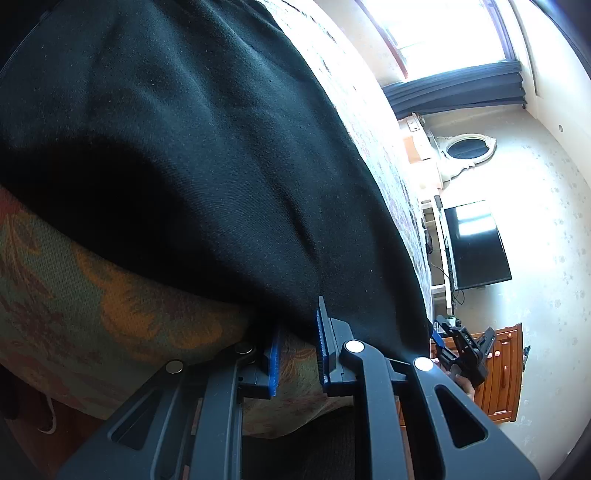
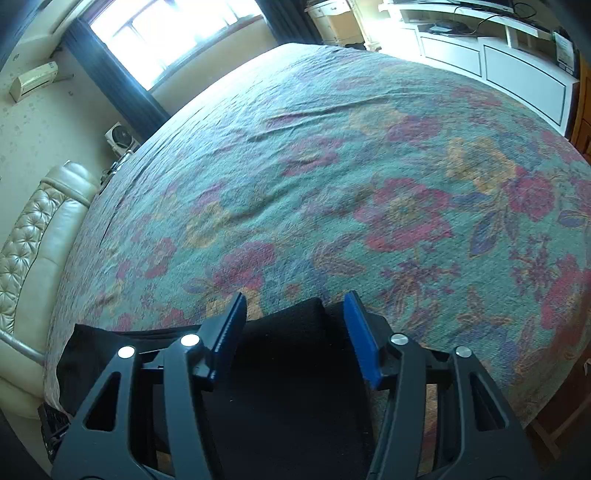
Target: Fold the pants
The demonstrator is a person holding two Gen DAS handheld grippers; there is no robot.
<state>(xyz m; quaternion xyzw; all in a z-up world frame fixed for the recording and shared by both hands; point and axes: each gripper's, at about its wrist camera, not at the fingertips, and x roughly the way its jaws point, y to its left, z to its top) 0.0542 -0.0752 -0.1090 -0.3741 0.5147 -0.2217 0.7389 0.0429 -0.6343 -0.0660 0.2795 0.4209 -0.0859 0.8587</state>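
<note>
The black pants (image 1: 192, 155) lie on the floral bedspread (image 1: 74, 295) and fill most of the left wrist view. My left gripper (image 1: 297, 332) is open, its blue-padded fingers (image 1: 322, 343) at the near edge of the pants, the right finger touching the cloth. In the right wrist view a folded end of the black pants (image 2: 291, 362) lies between the open jaws of my right gripper (image 2: 295, 314), with the fabric not pinched. The right gripper also shows small in the left wrist view (image 1: 461, 354), at the far end of the pants.
The floral bedspread (image 2: 332, 184) stretches away in front of the right gripper. A cream tufted headboard (image 2: 33, 236) is at its left, white cabinets (image 2: 517, 70) at the far right. A television (image 1: 476, 247), a window (image 1: 443, 33) and a wooden dresser (image 1: 502, 373) line the room's walls.
</note>
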